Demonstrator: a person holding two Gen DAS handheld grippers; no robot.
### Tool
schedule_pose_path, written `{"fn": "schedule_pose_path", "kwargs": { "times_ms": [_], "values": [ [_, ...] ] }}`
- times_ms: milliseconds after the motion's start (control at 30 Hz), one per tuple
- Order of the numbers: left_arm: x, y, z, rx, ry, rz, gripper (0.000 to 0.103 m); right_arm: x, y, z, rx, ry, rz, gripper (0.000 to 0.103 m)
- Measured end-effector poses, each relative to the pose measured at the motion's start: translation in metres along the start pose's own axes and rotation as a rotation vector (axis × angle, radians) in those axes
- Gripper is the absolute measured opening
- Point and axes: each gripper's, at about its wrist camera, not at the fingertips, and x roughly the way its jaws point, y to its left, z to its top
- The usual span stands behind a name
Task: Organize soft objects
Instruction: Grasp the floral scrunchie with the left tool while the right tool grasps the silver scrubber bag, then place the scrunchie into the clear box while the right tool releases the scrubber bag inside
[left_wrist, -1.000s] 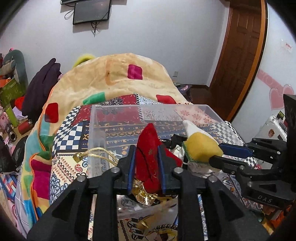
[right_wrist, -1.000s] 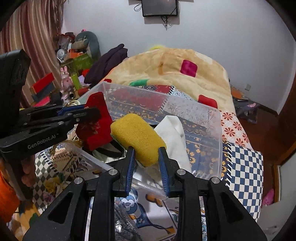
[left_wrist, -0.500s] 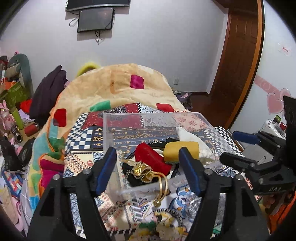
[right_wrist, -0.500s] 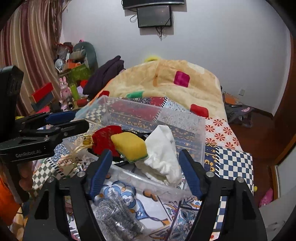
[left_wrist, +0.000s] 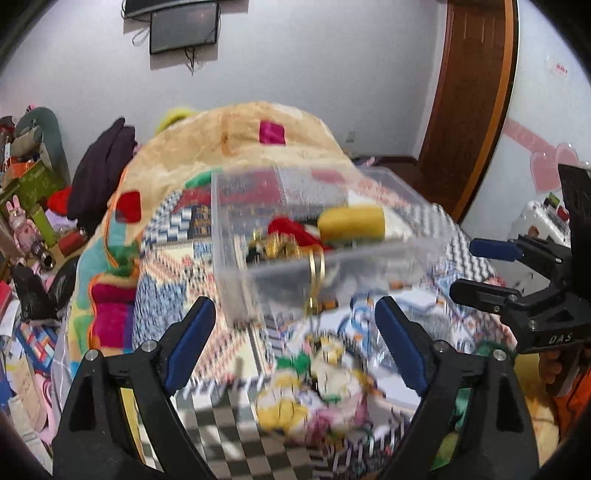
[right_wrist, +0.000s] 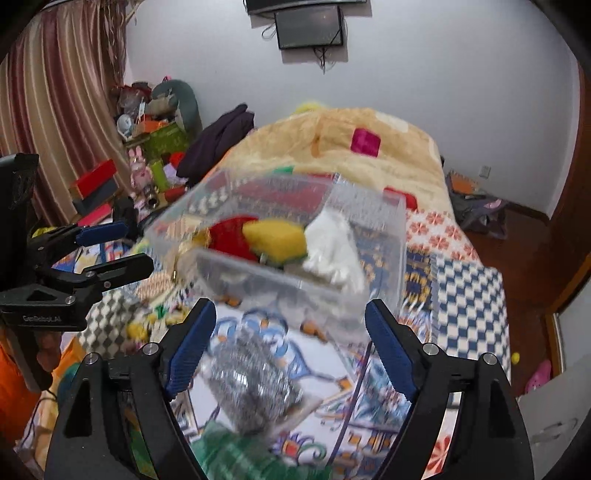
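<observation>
A clear plastic bin (left_wrist: 236, 280) (right_wrist: 380, 236) stands on the patterned bedspread. In it lie a red pouch (left_wrist: 291, 230) (right_wrist: 231, 238) with gold cord, a yellow sponge (left_wrist: 351, 221) (right_wrist: 275, 232) and a white cloth (right_wrist: 332, 247). My left gripper (left_wrist: 295, 336) is open and empty, pulled back in front of the bin. My right gripper (right_wrist: 290, 336) is open and empty, also short of the bin. A silvery steel scourer (right_wrist: 255, 376) lies between the right fingers on the bed. A yellow-and-white soft toy (left_wrist: 314, 387) lies below the left gripper.
A beige blanket with coloured squares (left_wrist: 240, 136) is heaped behind the bin. Dark clothes (left_wrist: 107, 166) and cluttered boxes (right_wrist: 155, 140) are at the left. A wooden door (left_wrist: 469, 103) is at the right. The frames are motion-blurred.
Both grippers opened, leaving the red pouch and yellow sponge in the bin, then drew back and down away from it.
</observation>
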Motion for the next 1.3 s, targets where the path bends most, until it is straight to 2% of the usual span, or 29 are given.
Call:
{"fn": "schedule_pose_path", "kwargs": {
  "times_ms": [400, 500, 567, 633, 900, 1067, 1300],
  "values": [
    [0.030, -0.002, -0.050, -0.015, 0.148, -0.021, 0.089, 0.033, 0.013, -0.033, -0.008, 0.163, 0.064, 0.081],
    [0.032, -0.007, -0.058, -0.005, 0.153, -0.017, 0.089, 0.037, 0.015, -0.034, -0.020, 0.188, 0.070, 0.080],
    [0.031, -0.010, -0.059, 0.007, 0.141, -0.009, 0.089, 0.040, 0.017, -0.035, -0.029, 0.200, 0.068, 0.074],
    [0.030, -0.012, -0.060, 0.012, 0.134, -0.011, 0.082, 0.042, 0.017, -0.036, -0.040, 0.209, 0.066, 0.063],
    [0.020, -0.013, -0.067, 0.047, 0.122, -0.002, 0.037, 0.036, 0.016, -0.039, -0.051, 0.189, 0.075, 0.038],
    [0.006, -0.009, -0.066, 0.044, 0.090, 0.011, 0.027, 0.028, 0.014, -0.037, -0.042, 0.159, 0.074, 0.028],
    [-0.023, -0.005, -0.053, 0.035, 0.016, 0.006, 0.026, 0.009, 0.010, -0.033, -0.021, 0.097, 0.065, 0.025]
  ]
}}
